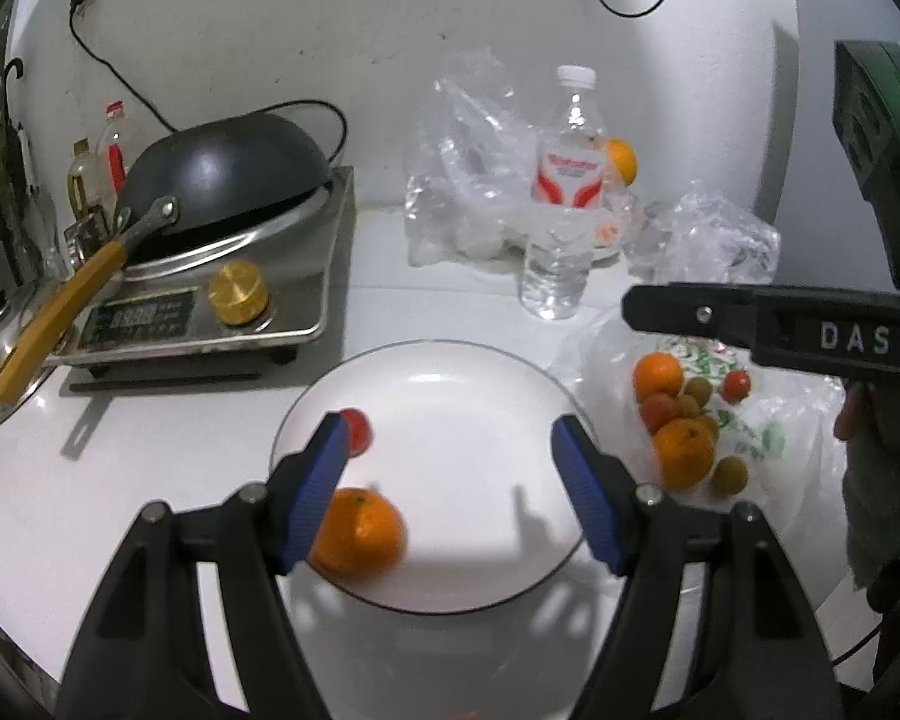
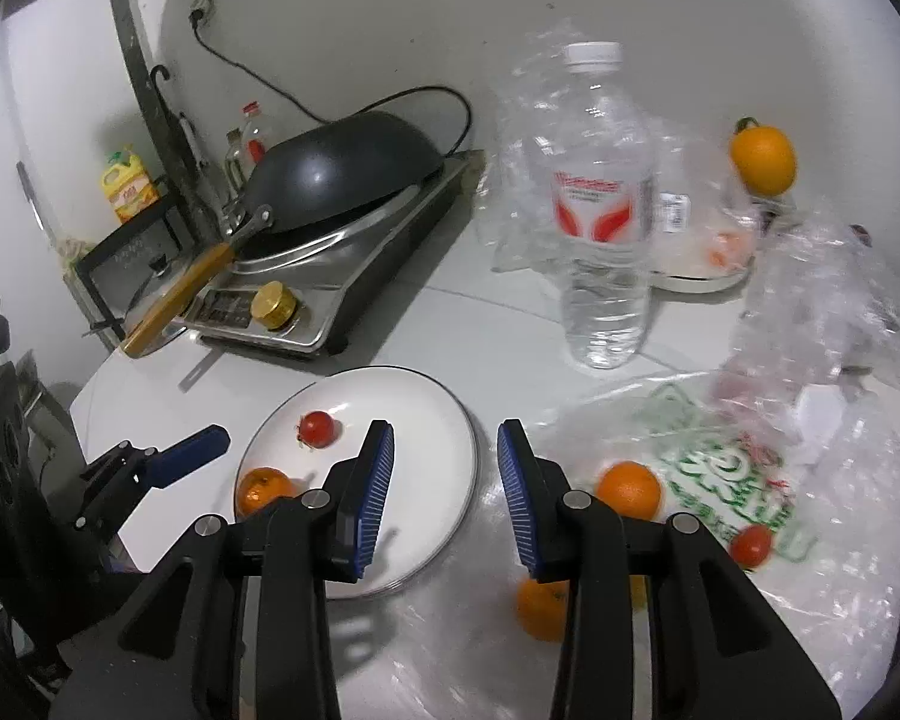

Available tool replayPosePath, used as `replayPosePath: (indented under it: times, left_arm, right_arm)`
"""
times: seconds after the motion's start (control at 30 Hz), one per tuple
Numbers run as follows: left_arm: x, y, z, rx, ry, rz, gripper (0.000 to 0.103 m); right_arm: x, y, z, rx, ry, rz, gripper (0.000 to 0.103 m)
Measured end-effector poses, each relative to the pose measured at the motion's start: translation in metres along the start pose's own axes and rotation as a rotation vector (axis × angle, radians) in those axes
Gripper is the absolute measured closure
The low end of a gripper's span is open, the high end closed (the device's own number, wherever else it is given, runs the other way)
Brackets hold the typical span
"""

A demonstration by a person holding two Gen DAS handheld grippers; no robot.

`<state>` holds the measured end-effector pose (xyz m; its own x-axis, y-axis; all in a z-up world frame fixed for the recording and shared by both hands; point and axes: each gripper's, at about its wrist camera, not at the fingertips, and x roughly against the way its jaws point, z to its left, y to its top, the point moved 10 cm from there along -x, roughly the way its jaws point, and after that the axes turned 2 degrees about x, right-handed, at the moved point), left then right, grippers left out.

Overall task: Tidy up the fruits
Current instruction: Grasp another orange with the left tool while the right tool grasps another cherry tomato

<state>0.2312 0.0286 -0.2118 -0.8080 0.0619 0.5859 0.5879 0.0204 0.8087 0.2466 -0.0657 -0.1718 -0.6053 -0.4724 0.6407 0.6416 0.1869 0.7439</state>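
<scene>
A white plate (image 1: pixel 450 384) (image 2: pixel 408 408) holds an orange (image 1: pixel 360 531) (image 2: pixel 264 489) and a small red tomato (image 1: pixel 359 429) (image 2: pixel 318 427). My left gripper (image 1: pixel 448 423) hovers open over the plate with nothing between its blue pads, the orange just under its left finger. My right gripper (image 2: pixel 445 427) is open and empty above the plate's right rim. To the right, on a printed plastic bag (image 1: pixel 750 438) (image 2: pixel 720 480), lie loose oranges (image 1: pixel 684 450) (image 2: pixel 630 489), tomatoes (image 1: pixel 735 385) (image 2: pixel 750 543) and small tan fruits (image 1: pixel 732 474).
An induction cooker (image 1: pixel 222 300) (image 2: pixel 330 294) with an upturned black wok (image 1: pixel 222 174) stands at the back left. A water bottle (image 1: pixel 564 198) (image 2: pixel 603 204) and crumpled clear bags (image 1: pixel 468 168) (image 2: pixel 828 300) are behind the plate. Another orange (image 2: pixel 762 159) sits at the back right.
</scene>
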Motion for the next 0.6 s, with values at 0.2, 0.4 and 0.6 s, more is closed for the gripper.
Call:
replayPosePath:
  times: [0.2, 0.4, 0.6]
  left_arm:
    - [0.006, 0.005, -0.028, -0.026, -0.016, -0.009, 0.032]
    - [0.005, 0.007, -0.062, -0.075, -0.037, -0.001, 0.032]
    - [-0.001, 0.005, -0.094, -0.123, -0.059, 0.02, 0.032]
  right_arm:
    - [0.023, -0.005, -0.028, -0.011, -0.026, -0.027, 0.065]
    - [0.043, -0.015, -0.061, -0.026, -0.057, -0.047, 0.065]
    - [0.052, -0.027, -0.093, -0.046, -0.082, -0.047, 0.065]
